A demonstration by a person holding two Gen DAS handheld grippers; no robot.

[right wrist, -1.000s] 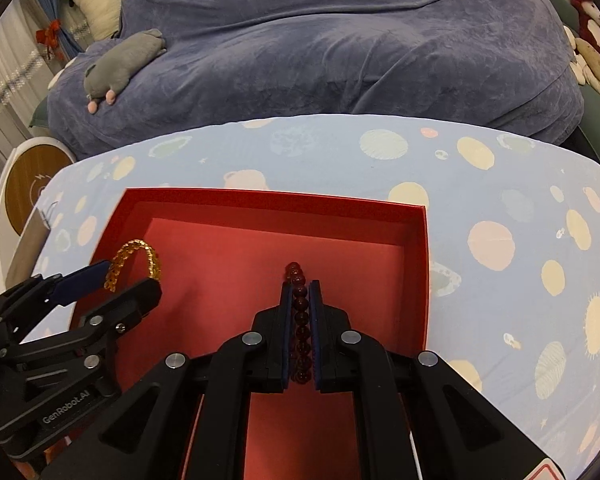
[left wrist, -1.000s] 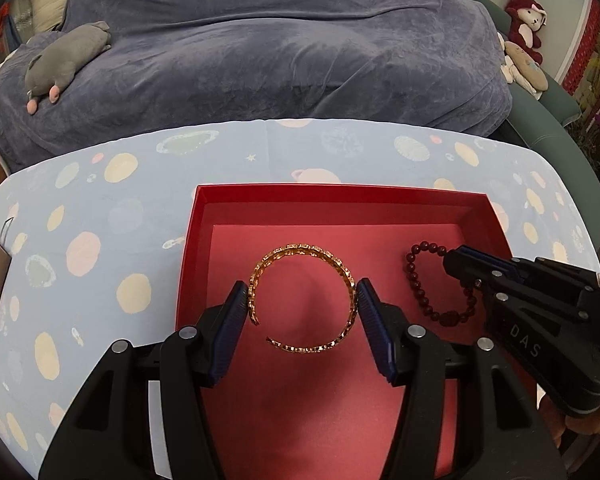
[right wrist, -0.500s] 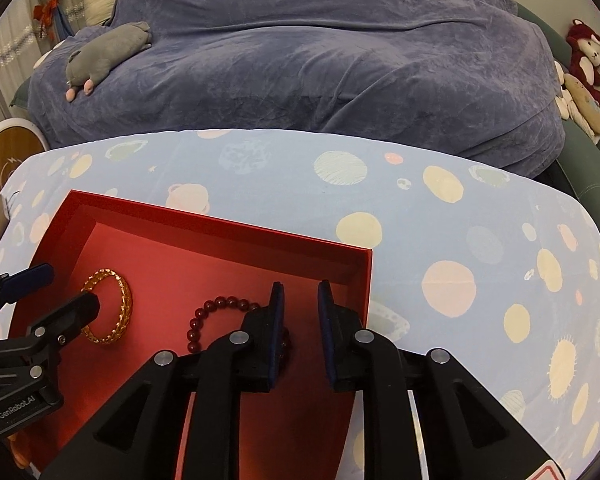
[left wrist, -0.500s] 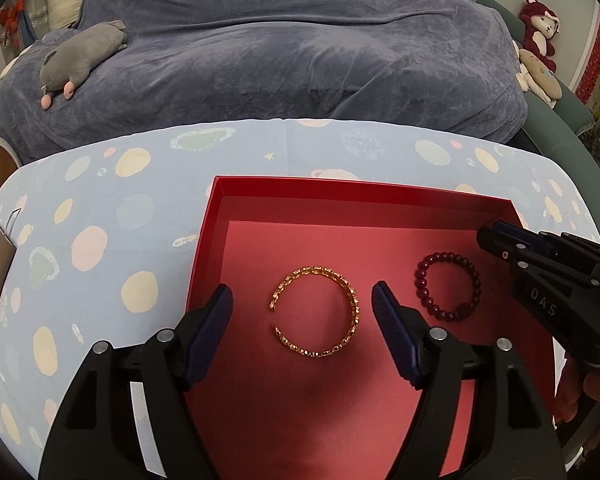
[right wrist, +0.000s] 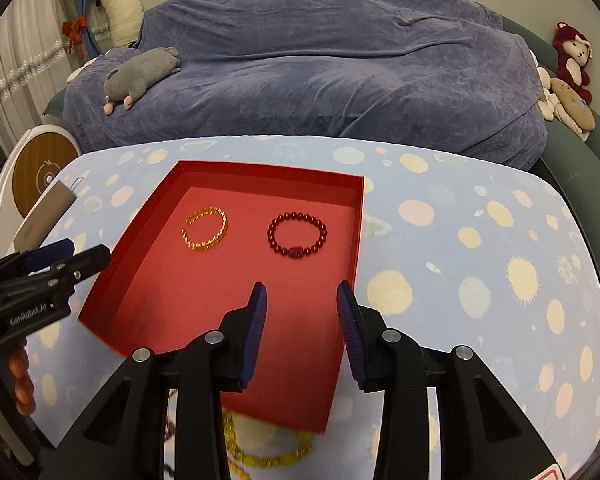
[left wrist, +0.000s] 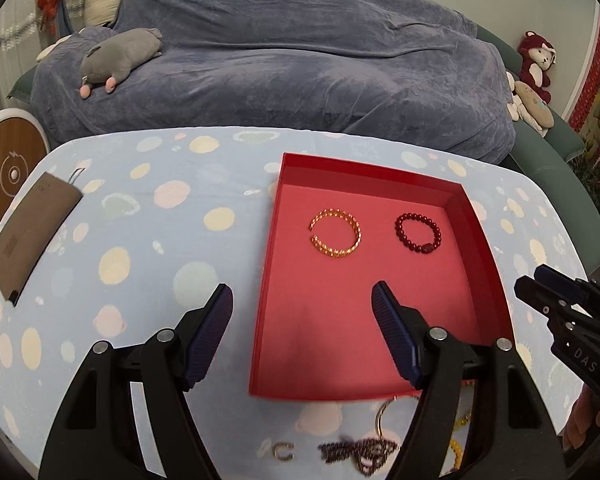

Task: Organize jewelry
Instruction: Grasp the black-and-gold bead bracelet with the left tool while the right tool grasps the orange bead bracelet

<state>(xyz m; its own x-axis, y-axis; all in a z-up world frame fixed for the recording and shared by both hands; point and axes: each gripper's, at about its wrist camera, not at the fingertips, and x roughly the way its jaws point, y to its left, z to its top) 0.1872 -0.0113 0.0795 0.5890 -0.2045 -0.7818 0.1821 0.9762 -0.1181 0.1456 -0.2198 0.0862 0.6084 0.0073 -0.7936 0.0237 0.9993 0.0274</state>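
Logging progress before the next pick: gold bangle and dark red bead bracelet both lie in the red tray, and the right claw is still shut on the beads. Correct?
Not quite. The right claw is open and empty, as the right wrist view shows. The dark red bead bracelet lies free beside the gold bangle in the red tray.

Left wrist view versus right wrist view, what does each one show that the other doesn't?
Only the left wrist view shows a small gold ring and a dark beaded piece on the tablecloth in front of the red tray.

Only the right wrist view shows a yellow beaded strand at the tray's near edge.

Both show the gold bangle and dark red bead bracelet lying apart inside the tray, the gray plush on the blue cover, and both grippers open: left gripper, right gripper.
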